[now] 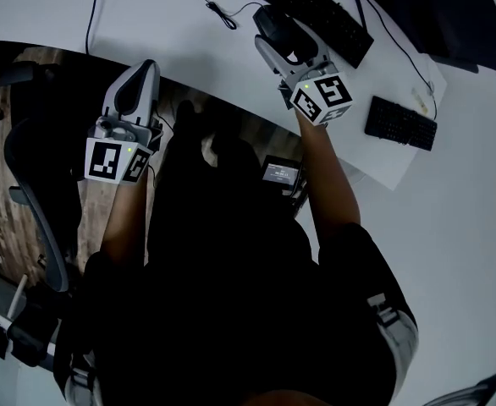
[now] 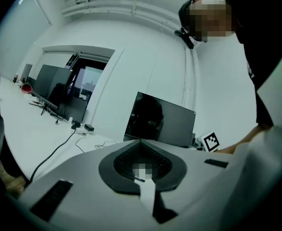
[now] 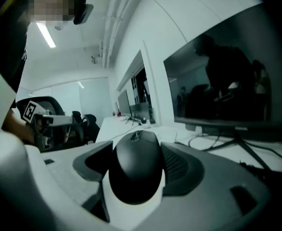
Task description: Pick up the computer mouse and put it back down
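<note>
The black computer mouse (image 1: 273, 22) is over the white desk (image 1: 45, 15), just left of the keyboard. My right gripper (image 1: 283, 41) is shut on the mouse's sides. In the right gripper view the mouse (image 3: 134, 177) fills the gap between the jaws of my right gripper (image 3: 137, 146), its wheel end pointing away. Whether it touches the desk I cannot tell. My left gripper (image 1: 145, 70) hangs at the desk's front edge, far left of the mouse. In its own view, my left gripper (image 2: 142, 146) is shut with nothing in it.
A black keyboard (image 1: 303, 7) lies right of the mouse, and a small black keypad (image 1: 400, 123) sits further right. A loose cable (image 1: 218, 8) lies left of the mouse. A dark monitor (image 3: 218, 95) stands behind. An office chair (image 1: 36, 201) is below the desk edge at left.
</note>
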